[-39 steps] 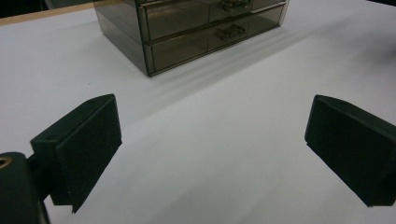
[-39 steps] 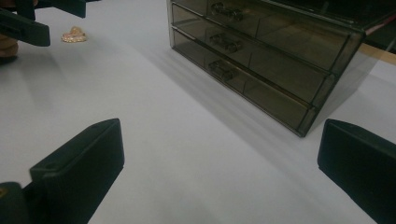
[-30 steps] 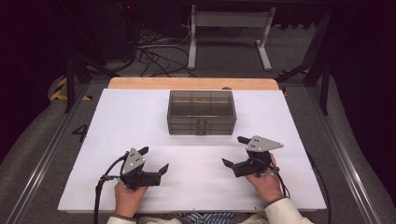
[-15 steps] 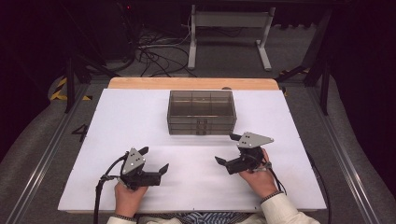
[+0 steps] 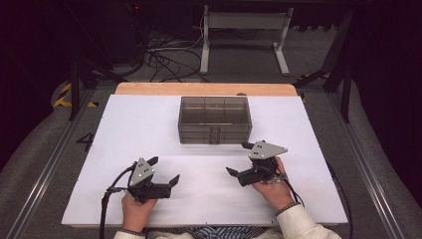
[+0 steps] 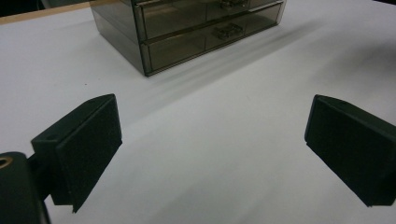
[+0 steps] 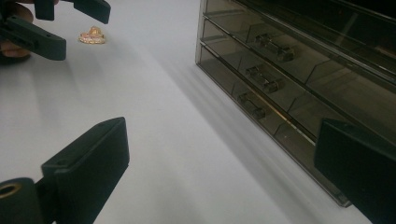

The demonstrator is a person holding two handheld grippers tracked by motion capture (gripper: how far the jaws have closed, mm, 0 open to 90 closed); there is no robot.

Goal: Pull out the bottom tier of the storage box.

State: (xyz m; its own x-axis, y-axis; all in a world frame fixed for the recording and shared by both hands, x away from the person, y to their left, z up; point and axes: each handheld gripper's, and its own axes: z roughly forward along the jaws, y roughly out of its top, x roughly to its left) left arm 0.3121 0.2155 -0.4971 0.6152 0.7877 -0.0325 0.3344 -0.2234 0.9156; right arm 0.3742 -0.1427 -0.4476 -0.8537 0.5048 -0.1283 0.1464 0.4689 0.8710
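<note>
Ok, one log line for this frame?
left tool: open, empty | right tool: open, empty, near drawer box | drawers: shut

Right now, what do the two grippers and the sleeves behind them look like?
Both are black two-finger tools. The left gripper and the right gripper each carry a grey three-cornered plate on top with small dark holes. The fingers are blocky, flat-faced black pads. A black cable trails from the left one. The right sleeve is white, with a dark band at the wrist.
</note>
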